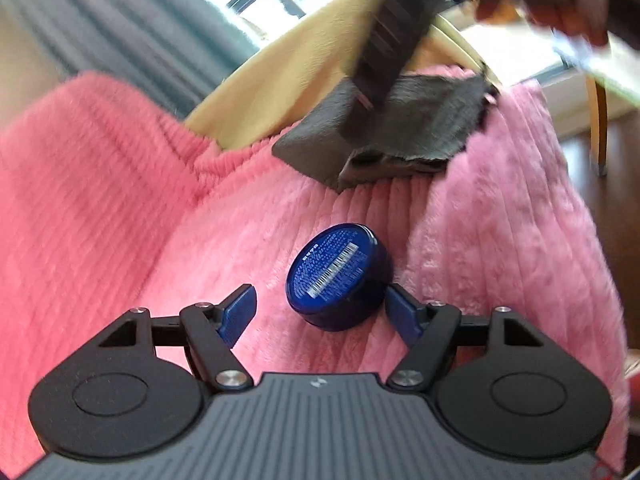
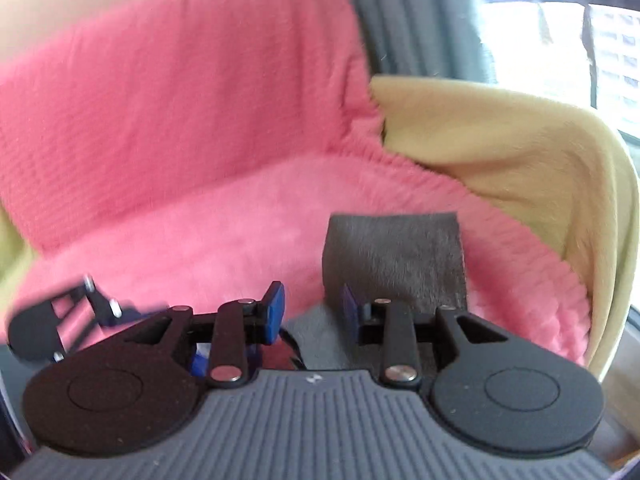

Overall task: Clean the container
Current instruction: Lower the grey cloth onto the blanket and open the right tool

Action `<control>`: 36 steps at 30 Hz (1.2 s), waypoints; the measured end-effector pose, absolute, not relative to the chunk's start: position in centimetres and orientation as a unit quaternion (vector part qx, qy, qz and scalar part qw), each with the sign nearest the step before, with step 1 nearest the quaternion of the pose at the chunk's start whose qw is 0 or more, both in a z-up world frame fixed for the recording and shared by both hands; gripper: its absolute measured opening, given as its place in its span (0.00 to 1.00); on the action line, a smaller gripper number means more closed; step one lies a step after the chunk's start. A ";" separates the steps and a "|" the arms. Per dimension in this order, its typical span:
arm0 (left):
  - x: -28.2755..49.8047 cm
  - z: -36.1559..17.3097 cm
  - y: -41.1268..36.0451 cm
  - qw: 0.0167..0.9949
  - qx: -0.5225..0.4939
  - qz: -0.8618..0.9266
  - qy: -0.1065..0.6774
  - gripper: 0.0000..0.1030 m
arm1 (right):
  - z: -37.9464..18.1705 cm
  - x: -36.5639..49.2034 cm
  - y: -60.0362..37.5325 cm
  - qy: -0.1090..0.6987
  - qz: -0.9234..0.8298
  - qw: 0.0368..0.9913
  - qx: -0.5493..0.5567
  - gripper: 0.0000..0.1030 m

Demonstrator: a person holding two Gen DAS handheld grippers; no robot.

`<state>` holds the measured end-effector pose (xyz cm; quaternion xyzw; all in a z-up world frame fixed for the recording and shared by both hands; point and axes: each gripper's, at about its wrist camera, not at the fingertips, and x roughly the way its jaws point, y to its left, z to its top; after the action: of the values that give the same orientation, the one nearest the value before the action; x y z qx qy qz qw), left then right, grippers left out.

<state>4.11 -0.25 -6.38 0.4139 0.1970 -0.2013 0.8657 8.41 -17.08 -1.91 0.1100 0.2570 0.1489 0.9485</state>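
Here the left gripper [image 1: 322,310] has its jaws wide apart. A small round blue tin [image 1: 339,276] lies tipped on the pink blanket [image 1: 120,220], between the two blue pads. The tin leans against the right pad [image 1: 404,314], or sits just beside it. The left pad [image 1: 239,312] is well apart from the tin and does not press on it. The tin shows a flat face with tiny white print and a bar code.

Farther off on the blanket lies a folded grey cloth [image 1: 416,128]. In the left view a dark, blurry thing [image 1: 392,32] comes down from the top of the picture onto the cloth. It is too blurry to tell what it is. A yellow blanket [image 1: 288,76] lies past the pink one, at the far side.

In the right view, the right gripper [image 2: 312,312] has its jaws apart too. The grey cloth [image 2: 396,256] lies just past them, and some of it reaches between the pads. The pads do not squeeze it. At the near left of this view is part of the other gripper, blurry. The yellow blanket [image 2: 520,152] is on the right, by a bright window [image 2: 600,40].
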 end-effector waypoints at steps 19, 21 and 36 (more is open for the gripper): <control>8.2 -4.6 0.9 0.902 0.255 -0.197 0.288 0.42 | -5.4 9.4 -20.0 0.278 0.159 0.913 0.250 0.28; 9.3 -3.6 3.0 0.917 0.172 -0.186 0.310 0.41 | -5.4 9.4 -19.9 0.281 0.164 0.912 0.250 0.28; 12.0 -2.9 11.8 0.928 -0.069 -0.064 0.362 0.37 | -5.4 9.4 -19.3 0.293 0.177 0.907 0.246 0.28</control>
<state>11.97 11.76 -2.93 -0.0695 0.3616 -0.0641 0.9275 9.39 -19.27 -5.41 0.2460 0.2929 0.1769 0.9069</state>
